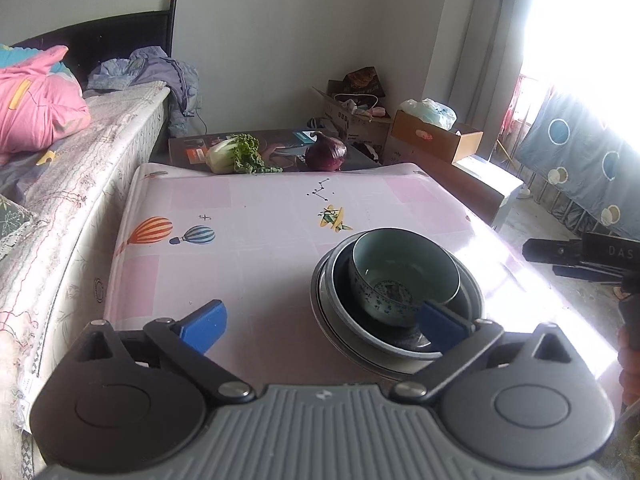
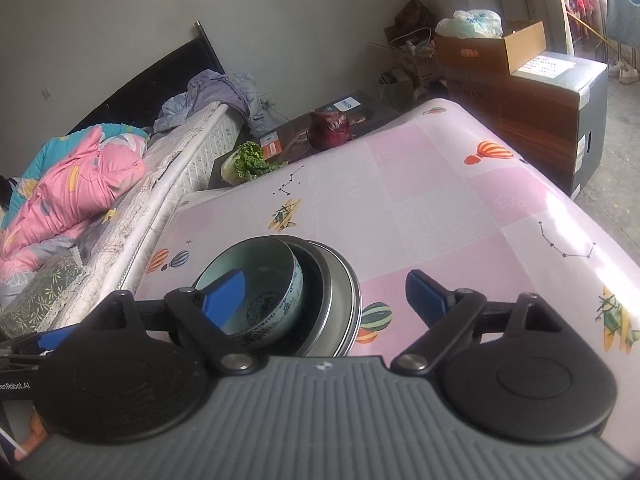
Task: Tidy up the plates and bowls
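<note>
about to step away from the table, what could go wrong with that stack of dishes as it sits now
1. The blue-patterned bowl sits tilted and off-centre in the dark bowl, so a bump could tip it.
2. Both open tools, left tool and right tool, have one finger close to the stack and could clip it.

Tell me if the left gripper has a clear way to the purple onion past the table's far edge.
Probably yes. The left gripper is open and empty, and bare tablecloth lies ahead; only the stacked bowls sit to one side of the path to the onion.
</note>
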A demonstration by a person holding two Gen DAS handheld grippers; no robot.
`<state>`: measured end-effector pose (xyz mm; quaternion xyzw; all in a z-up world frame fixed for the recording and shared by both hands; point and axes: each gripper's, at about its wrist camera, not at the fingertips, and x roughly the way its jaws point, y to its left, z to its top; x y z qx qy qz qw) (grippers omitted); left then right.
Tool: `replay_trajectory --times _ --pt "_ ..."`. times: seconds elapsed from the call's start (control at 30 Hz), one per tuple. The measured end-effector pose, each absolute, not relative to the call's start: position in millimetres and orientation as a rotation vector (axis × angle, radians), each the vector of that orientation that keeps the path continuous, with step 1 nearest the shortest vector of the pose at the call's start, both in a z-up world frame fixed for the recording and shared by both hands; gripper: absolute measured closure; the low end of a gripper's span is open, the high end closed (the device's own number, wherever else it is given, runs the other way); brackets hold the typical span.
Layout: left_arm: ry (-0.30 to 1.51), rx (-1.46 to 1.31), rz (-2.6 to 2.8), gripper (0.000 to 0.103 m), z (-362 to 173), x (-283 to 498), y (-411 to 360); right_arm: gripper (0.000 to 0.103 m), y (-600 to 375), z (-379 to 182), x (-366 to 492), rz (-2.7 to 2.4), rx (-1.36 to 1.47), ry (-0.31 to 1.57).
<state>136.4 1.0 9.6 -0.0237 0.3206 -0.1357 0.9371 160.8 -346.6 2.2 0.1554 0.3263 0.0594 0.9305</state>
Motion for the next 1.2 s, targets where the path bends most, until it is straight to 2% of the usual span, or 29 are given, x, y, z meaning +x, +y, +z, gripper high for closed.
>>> replay_trajectory --times 0.07,0.4,0.7,1.2 --pt "0.632 -0.033 -0.261 0.000 13 126 1 0.001 -339 14 142 0.098 0.236 0.623" --pt "0.648 0.014 -0.033 0.000 15 112 0 0.001 -303 32 78 -0.003 -0.092 0.559" --pt "0.691 0.055 -0.051 0.000 13 120 -5 0.001 -287 26 65 0.001 -0.062 0.609" --pt "0.856 0.016 -0.078 0.000 0 135 -23 0.001 -283 18 107 0.104 0.101 0.742"
